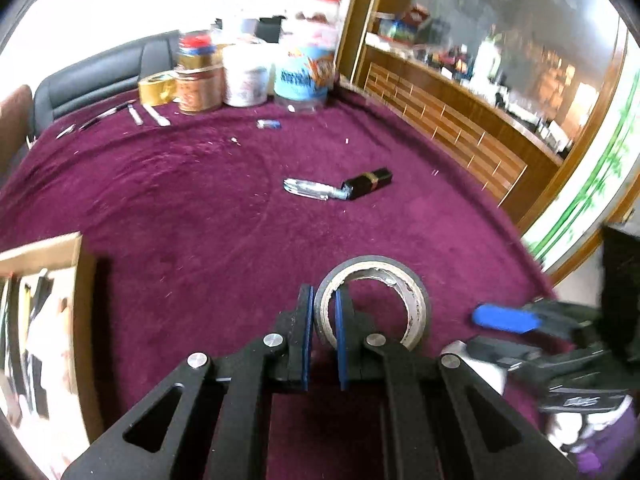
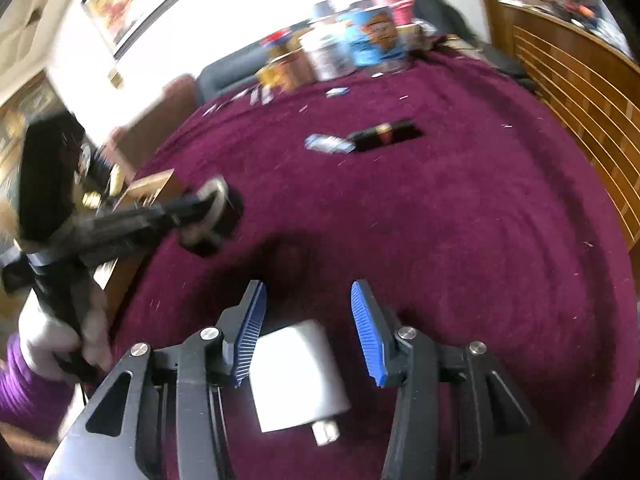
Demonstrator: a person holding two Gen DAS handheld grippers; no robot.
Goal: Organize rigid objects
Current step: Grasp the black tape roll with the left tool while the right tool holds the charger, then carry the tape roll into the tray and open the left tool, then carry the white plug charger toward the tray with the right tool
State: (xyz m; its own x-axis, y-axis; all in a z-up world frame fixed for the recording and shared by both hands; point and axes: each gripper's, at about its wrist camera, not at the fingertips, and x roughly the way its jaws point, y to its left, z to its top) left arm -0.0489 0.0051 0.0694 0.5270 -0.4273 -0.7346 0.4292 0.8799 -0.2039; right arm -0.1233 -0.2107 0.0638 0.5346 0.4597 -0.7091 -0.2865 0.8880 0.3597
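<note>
Left gripper (image 1: 324,320) clamps the wall of a tape roll (image 1: 374,302) over the maroon surface (image 1: 180,208). Right gripper (image 2: 308,330) spread wide, white charger block (image 2: 296,376) between its fingers, untouched. Mid-surface: black lipstick tube (image 1: 368,188) beside a silver piece (image 1: 306,189). Far jars (image 1: 304,68): labels blurred, unreadable.

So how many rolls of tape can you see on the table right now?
2. One grey roll is clamped by its wall in the left hand-held gripper; a gold roll sits at the far edge beside the jars. Others may hide behind those.
</note>
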